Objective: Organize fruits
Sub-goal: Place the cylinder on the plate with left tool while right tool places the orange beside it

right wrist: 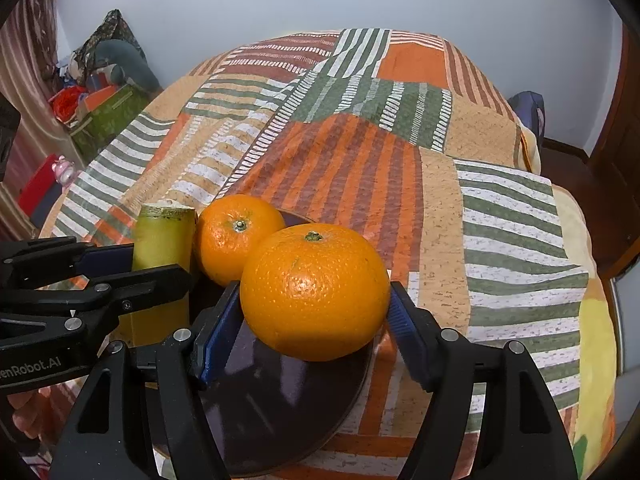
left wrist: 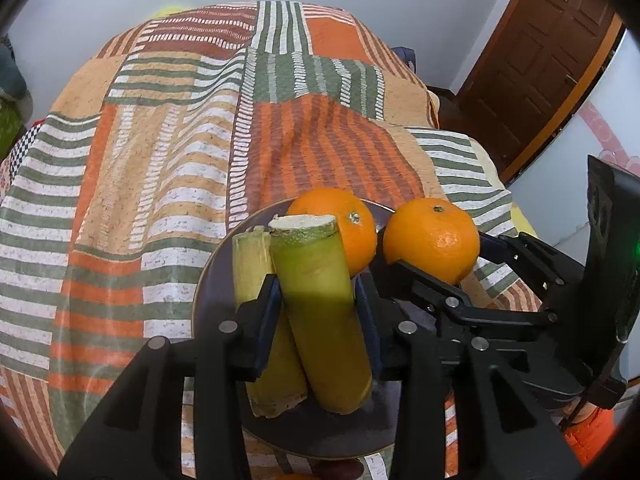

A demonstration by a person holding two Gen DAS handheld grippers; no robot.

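A dark plate (left wrist: 208, 292) (right wrist: 280, 400) lies on the striped bedcover. My left gripper (left wrist: 318, 312) is shut on a green sugarcane piece (left wrist: 320, 304) (right wrist: 160, 240) over the plate. A second, yellower cane piece (left wrist: 256, 264) lies beside it on the plate. One orange (left wrist: 348, 232) (right wrist: 232, 236) sits at the plate's far side. My right gripper (right wrist: 316, 308) is shut on a second orange (right wrist: 316, 292) (left wrist: 432, 240) at the plate's right edge; this gripper also shows in the left wrist view (left wrist: 440, 276).
The patterned bedcover (left wrist: 200, 140) (right wrist: 400, 160) spreads ahead. A brown door (left wrist: 540, 60) stands at the right. Boxes and clutter (right wrist: 100, 108) lie on the floor at the left of the bed.
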